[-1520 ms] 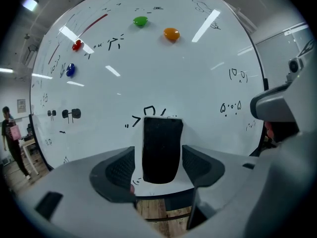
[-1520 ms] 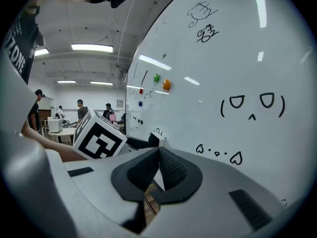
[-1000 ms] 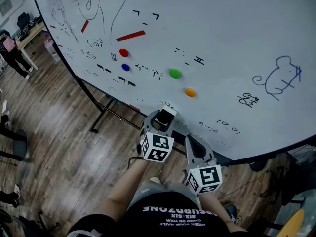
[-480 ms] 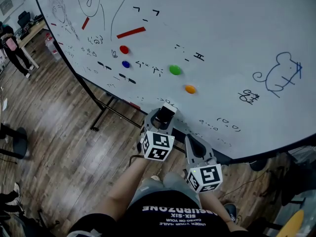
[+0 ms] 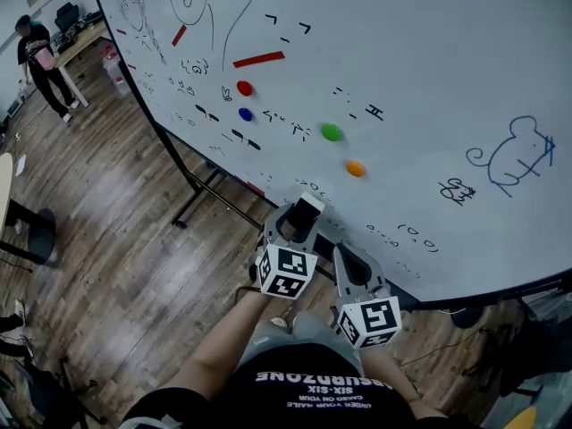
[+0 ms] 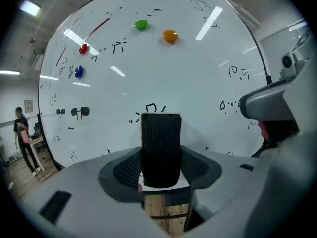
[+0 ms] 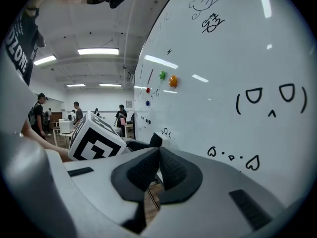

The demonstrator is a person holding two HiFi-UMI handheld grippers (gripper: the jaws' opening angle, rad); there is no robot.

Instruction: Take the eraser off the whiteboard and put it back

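Mostly whiteboard (image 5: 429, 79) in the head view, slanting from upper left to lower right and covered in small doodles and marks. Under it, wood floor (image 5: 116, 239), with the black stand (image 5: 204, 197) reaching out from below the board's edge. Far off at upper left, a bystander (image 5: 38, 54).

Low in the middle, left gripper (image 5: 299, 224), aimed at the board's lower part, marker cube (image 5: 285, 271) facing the camera. Clamped on the eraser (image 5: 307, 211). Seen along the jaws: pads pressing its two sides, black felt face turned back toward the camera, long side upright. Just been closing, with the eraser between the jaws. Far end of the eraser right at the board, near the bottom edge; touching or just off it, cannot tell.

Just beside, to the right and a little lower, right gripper (image 5: 347, 259), also pointed at the board. Fingers clenched, pads meeting, nothing between them.

Smaller still, on the board above the grippers: a blue mouse doodle (image 5: 514, 155) at far right and a red strip (image 5: 259, 59). Then four round magnets. Red magnet (image 5: 244, 88) with blue magnet (image 5: 246, 113) right under it, green magnet (image 5: 332, 132) further right, orange magnet (image 5: 356, 168) lower again and nearest the eraser.
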